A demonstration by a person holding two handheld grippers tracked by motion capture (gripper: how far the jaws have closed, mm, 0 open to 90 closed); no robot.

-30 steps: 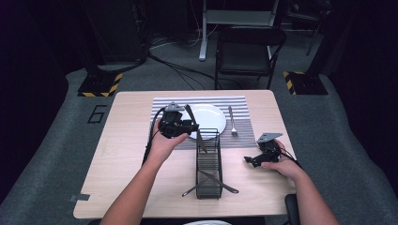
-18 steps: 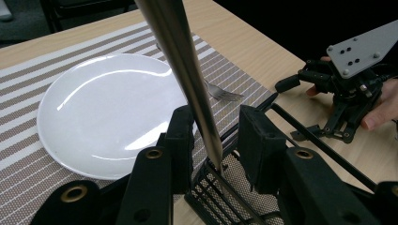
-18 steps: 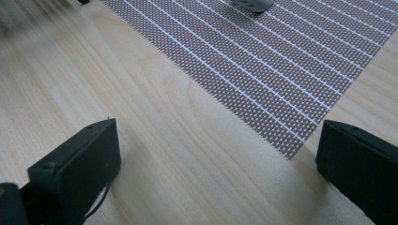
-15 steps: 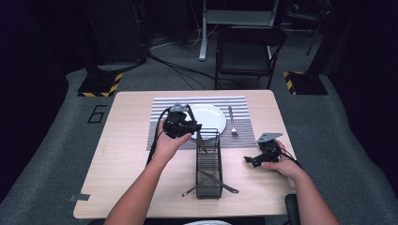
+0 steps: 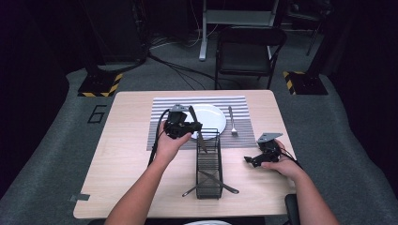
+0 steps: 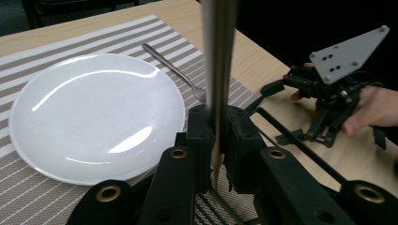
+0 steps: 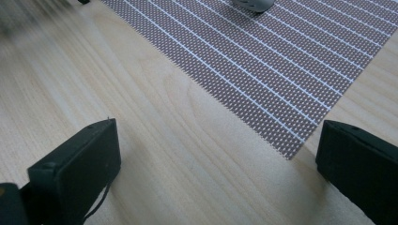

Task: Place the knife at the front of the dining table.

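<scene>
Since a moment ago the left claw (image 5: pixel 196 125) has been closing and now pinches the knife (image 5: pixel 196 130), upright just beside the rack (image 5: pixel 209 164). The right claw (image 5: pixel 248 161) rests spread right of the rack.

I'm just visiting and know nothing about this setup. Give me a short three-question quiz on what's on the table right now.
1. True or false: the left gripper is shut on a knife.
2. The fork lies: A) on the plate, B) in the rack, C) on the striped mat beside the plate.
3. Fill in: the right gripper rests on the table with its jaws ____.

Key: 1 true, its pads clamp the blade just above the rack. 2 C. 3 open, nothing between them.
</scene>
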